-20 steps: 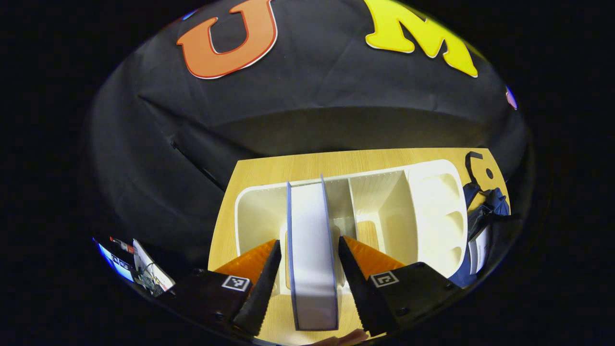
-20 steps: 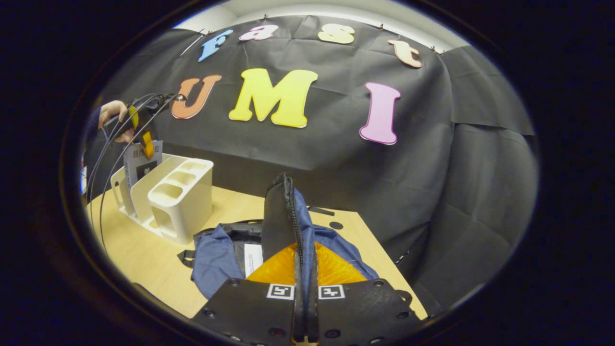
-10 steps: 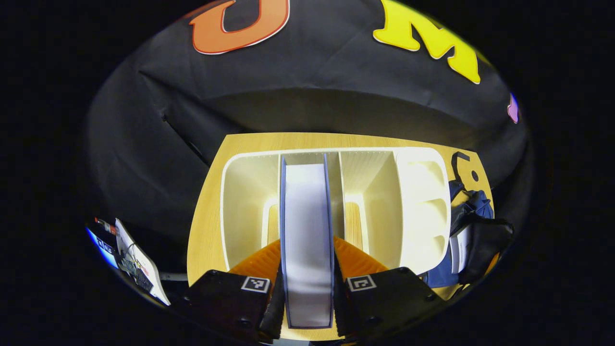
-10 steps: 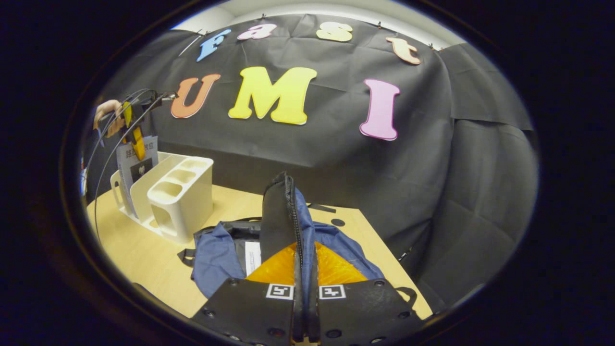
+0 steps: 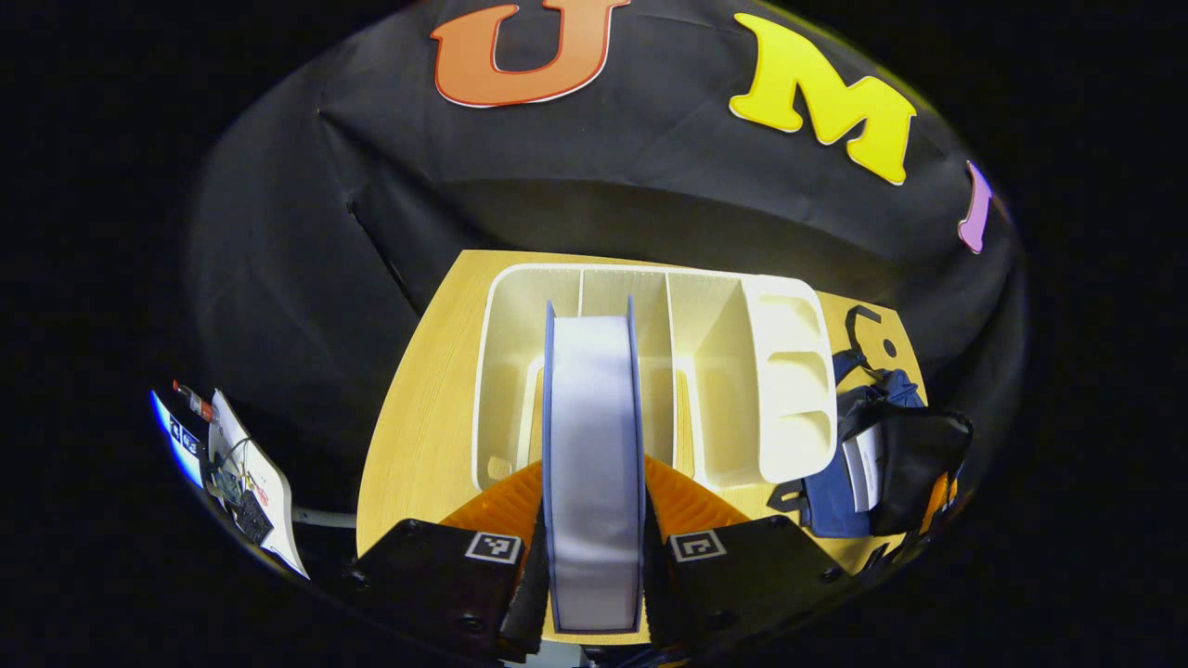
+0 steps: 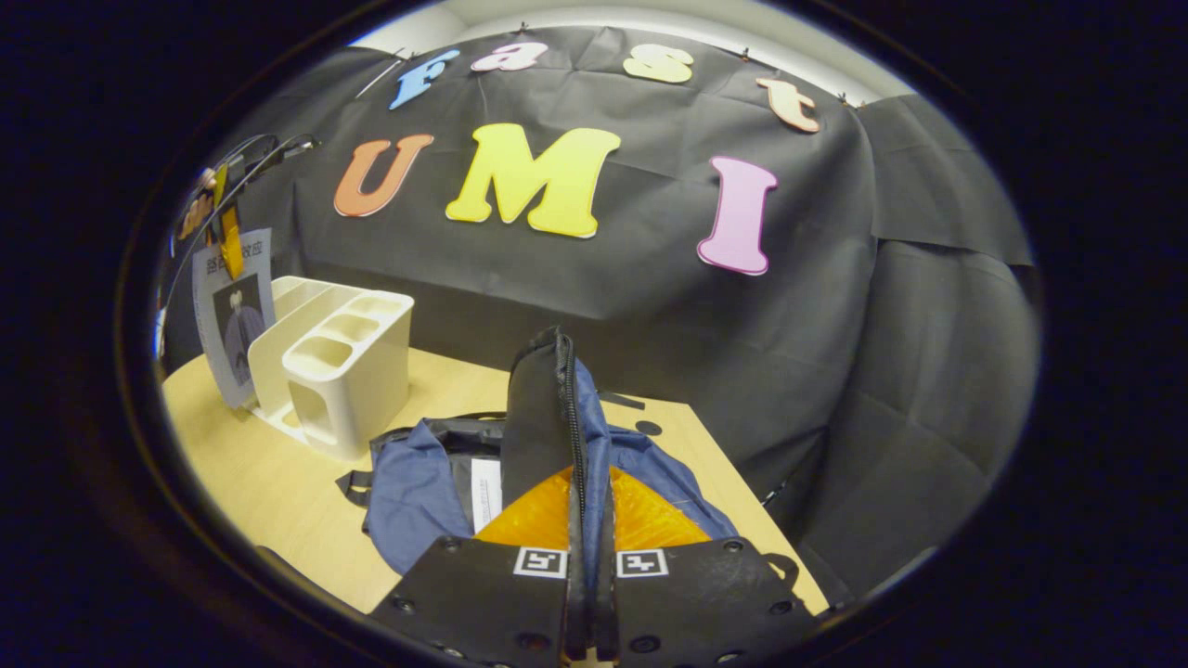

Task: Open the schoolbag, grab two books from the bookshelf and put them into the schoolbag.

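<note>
Clearly one book (image 5: 594,464), page edges up and long axis running away from the camera, is pinched by the left gripper (image 5: 594,584) above the white bookshelf (image 5: 789,371) (three slots, three small cups), while the right gripper (image 6: 587,594) clamps the blue schoolbag (image 6: 418,492) flap (image 6: 543,417) upright on the table (image 6: 260,482).

Light wood-grain table (image 6: 278,492) is occupying the lower left of the right gripper view and the lower centre of the left gripper view (image 5: 422,445). Cream plastic bookshelf organiser with open compartments (image 6: 343,371) is sitting on it toward the left of the right gripper view, centre in the left gripper view (image 5: 742,371). Blue fabric schoolbag with black lining (image 6: 413,492) is lying on the tabletop just beside the organiser, lower centre; in the left gripper view it is lying at right (image 5: 835,482).
</note>
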A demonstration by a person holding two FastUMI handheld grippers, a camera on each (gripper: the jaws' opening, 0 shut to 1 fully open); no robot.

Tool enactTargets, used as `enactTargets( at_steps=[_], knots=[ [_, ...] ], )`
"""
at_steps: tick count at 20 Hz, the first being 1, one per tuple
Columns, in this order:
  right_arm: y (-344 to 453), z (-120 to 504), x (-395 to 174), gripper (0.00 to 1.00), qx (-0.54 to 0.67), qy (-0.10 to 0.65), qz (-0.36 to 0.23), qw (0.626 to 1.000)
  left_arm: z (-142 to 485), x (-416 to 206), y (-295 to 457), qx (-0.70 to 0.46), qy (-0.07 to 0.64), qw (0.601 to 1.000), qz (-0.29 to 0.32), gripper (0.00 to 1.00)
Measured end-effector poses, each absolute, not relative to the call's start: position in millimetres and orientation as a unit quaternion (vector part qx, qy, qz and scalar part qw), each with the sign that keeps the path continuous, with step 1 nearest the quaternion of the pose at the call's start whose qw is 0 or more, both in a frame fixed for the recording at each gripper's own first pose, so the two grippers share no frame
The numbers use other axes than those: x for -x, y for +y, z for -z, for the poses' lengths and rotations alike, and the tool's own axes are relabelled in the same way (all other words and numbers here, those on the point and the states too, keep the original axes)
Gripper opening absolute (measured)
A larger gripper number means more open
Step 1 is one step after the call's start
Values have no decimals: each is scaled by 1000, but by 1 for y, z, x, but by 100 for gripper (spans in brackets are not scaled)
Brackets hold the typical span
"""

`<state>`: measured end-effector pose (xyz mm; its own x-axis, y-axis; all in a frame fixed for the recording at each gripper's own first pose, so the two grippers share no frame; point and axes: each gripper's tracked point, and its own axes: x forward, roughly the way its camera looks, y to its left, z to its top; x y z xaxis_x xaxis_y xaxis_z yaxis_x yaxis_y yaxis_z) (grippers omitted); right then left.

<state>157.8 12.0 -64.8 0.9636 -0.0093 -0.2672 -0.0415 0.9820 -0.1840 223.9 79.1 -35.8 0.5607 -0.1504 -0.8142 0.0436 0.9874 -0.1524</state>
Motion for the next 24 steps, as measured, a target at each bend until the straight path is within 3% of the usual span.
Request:
enactTargets(
  at_steps=[13, 24],
  knots=[
    [14, 68, -154, 5, 103, 136, -10, 985, 57, -97, 97, 128, 459, 876, 74, 44],
    [10, 60, -158, 5, 105, 138, -16, 985, 60, -81, 48, 225, 453, 854, 124, 44]
  ],
)
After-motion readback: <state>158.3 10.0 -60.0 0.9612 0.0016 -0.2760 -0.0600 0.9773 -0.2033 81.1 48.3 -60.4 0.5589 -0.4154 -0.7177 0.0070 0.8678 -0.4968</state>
